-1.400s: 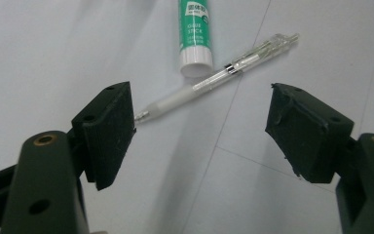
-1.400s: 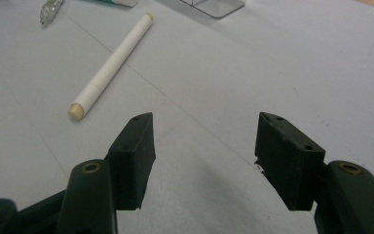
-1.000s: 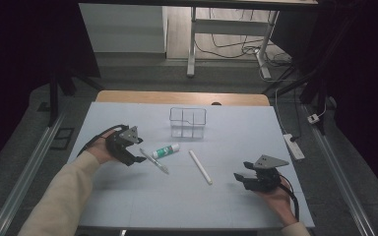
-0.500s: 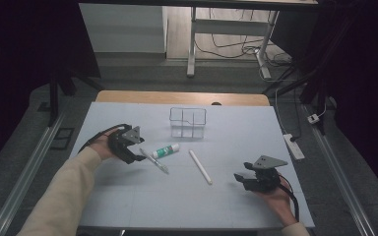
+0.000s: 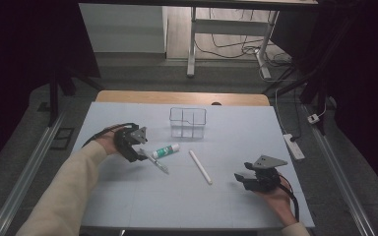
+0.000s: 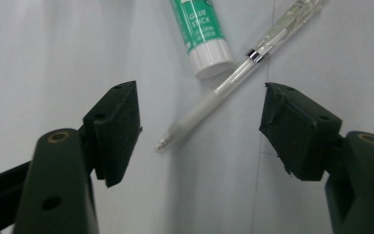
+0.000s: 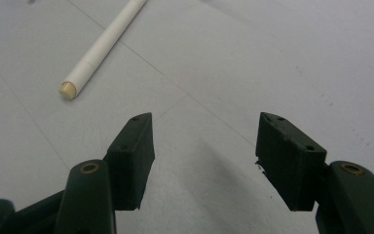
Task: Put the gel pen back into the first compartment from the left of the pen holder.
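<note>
Your left hand-held gripper hangs wide open, the pen lying between its jaws; lower and close on the barrel.

Your right gripper over the pale table, jaws spread wide with nothing between them, white stick lying slantwise at upper left (tan end toward you), faint seam lines crossing the surface
</note>
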`<state>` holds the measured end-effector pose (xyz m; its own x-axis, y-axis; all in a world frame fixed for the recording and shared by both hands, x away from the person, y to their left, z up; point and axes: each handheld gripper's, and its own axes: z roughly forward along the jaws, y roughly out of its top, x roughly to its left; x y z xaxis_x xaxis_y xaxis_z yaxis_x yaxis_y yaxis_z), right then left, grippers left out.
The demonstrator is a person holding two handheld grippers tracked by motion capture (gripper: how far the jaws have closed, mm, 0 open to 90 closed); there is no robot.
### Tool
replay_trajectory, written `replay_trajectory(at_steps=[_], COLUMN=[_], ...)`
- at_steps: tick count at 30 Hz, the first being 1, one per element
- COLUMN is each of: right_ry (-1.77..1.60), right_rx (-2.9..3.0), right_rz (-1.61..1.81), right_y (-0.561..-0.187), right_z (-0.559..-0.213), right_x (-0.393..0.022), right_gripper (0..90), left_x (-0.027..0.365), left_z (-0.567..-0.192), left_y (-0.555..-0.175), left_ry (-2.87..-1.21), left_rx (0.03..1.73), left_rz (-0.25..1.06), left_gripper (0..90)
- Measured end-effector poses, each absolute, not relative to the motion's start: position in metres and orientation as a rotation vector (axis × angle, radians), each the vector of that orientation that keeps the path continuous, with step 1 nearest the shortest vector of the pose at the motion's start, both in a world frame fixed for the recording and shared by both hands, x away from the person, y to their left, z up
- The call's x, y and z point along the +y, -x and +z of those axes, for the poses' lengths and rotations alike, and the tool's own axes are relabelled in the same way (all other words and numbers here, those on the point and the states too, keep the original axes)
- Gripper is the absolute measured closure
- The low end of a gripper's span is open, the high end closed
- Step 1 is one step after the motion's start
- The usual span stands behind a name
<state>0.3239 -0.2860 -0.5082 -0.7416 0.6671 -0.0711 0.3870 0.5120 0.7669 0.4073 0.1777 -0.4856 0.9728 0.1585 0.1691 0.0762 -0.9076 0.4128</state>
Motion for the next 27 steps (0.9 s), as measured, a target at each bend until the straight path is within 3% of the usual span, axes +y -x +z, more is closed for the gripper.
replay_trajectory(at_steps=[18, 27], right_ry=[-0.887, -0.887], right_rx=[2.413, 2.425], right_rz=[1.065, 1.051], right_y=[-0.325, -0.326], right_z=[-0.511, -0.513], right_x=[-0.285, -0.284], right_gripper=[38.2, 38.2], left_x=[0.177, 0.171], left_z=[-0.505, -0.508], left_y=[-0.426, -0.431], left_ry=[-2.751, -2.777], left_rx=[0.069, -0.017], left_rz=[0.167, 0.115], left_gripper=[37.4, 45.3])
